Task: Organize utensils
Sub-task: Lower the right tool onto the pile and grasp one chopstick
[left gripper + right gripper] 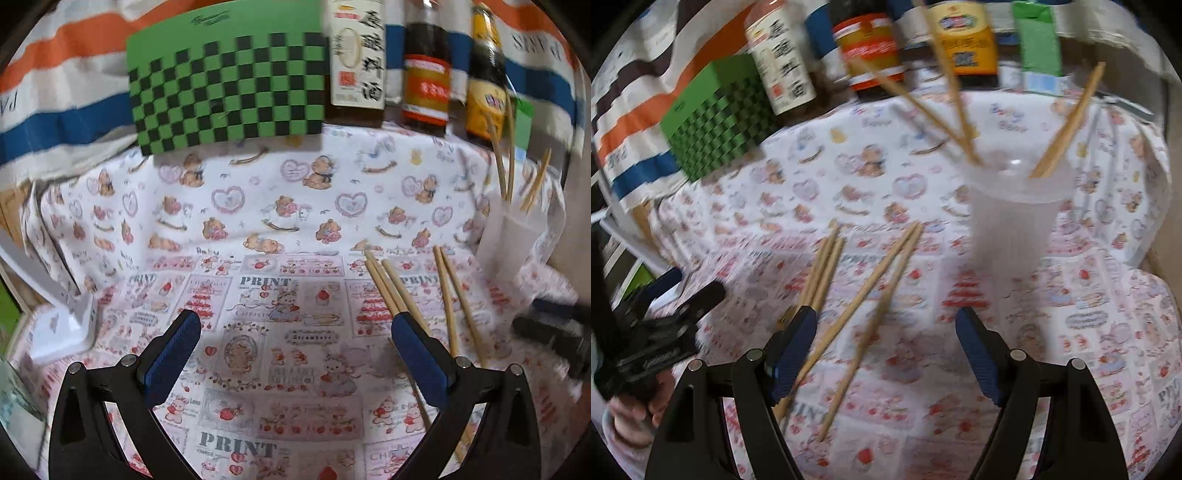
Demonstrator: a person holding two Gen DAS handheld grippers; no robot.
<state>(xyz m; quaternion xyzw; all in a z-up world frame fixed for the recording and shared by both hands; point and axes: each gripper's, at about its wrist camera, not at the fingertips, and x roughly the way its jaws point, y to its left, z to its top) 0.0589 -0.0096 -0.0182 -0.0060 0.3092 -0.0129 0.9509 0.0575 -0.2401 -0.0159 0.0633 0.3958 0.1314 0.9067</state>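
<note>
Both grippers, left (295, 325) and right (886, 325), gape wide, holding nothing; loose chopsticks (864, 295) lie on the tablecloth (1089, 314), seemingly five, near the cup (1015, 221).

The left gripper (295, 334) hovers with its blue-padded fingers (173, 354) spread wide, nothing between them. The right gripper (886, 339) is likewise spread wide and empty, its fingers (979, 358) apart. In the right wrist view a hand (631, 413) grips the left tool's black handle
</note>
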